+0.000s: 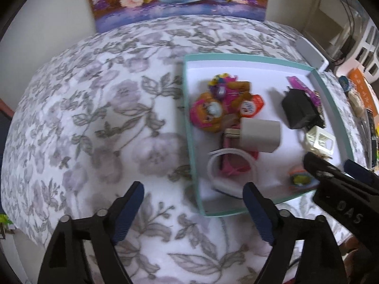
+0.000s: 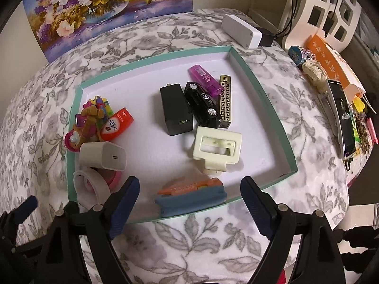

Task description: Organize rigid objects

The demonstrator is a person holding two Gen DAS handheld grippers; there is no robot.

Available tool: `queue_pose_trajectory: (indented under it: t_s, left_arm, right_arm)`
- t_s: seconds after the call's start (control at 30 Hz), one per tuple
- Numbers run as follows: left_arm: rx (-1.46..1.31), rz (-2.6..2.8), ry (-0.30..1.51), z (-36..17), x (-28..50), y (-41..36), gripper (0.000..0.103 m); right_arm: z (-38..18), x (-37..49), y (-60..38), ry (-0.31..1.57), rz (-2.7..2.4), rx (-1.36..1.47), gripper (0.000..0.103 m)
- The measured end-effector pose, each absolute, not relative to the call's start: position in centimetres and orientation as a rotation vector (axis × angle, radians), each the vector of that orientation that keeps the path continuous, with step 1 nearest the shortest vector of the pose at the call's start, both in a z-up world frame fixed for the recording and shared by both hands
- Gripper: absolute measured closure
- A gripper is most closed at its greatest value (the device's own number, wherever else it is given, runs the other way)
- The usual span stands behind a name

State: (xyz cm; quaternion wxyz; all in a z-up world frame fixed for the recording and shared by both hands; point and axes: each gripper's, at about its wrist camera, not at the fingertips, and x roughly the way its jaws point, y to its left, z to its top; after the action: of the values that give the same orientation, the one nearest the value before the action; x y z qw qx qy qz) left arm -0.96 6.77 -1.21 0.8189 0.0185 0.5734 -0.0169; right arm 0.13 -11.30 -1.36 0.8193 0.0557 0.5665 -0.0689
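A shallow teal-rimmed tray lies on the floral tablecloth and holds the small objects. At its centre sit a black charger, a black toy car, a purple USB stick and a gold-patterned lighter. A cream clip lies nearer. On the left are a white charger, a red-and-white item and colourful toys. A blue-and-orange item rests by the near rim. My right gripper hovers open just above it. My left gripper is open over the tray's near-left corner, empty.
A flower painting leans on the back wall. A white box, tape rolls, an orange carton and a phone crowd the right side. A white ring over a pink band sits in the tray's near-left corner. Bare cloth spreads left.
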Motion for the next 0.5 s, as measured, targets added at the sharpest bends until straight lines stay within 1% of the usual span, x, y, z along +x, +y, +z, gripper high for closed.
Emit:
queue_pose_trajectory:
  t_s: [0.03, 0.07, 0.1, 0.5]
  left_arm:
    - [0.035, -0.024, 1.216, -1.2, -1.0, 7.1, 0.007]
    - [0.028, -0.012, 1.208, -1.1, -1.1, 7.6, 0.002]
    - [0.019, -0.001, 1.197, -1.0, -1.2, 8.1, 0.0]
    - [-0.058, 0.065, 1.125, 0.3, -2.6, 12.2, 0.0]
  right_arm:
    - [-1.2, -0.1, -11.2, 1.198, -0.147, 0.114, 0.015]
    - [-1.2, -0.2, -11.0, 1.193, -0.145, 0.112, 0.015]
    - [-1.1, -0.3, -10.9, 1.188, -0.14, 0.107, 0.015]
    - [-0.1, -1.9, -7.9, 1.15, -0.1, 0.023, 0.015]
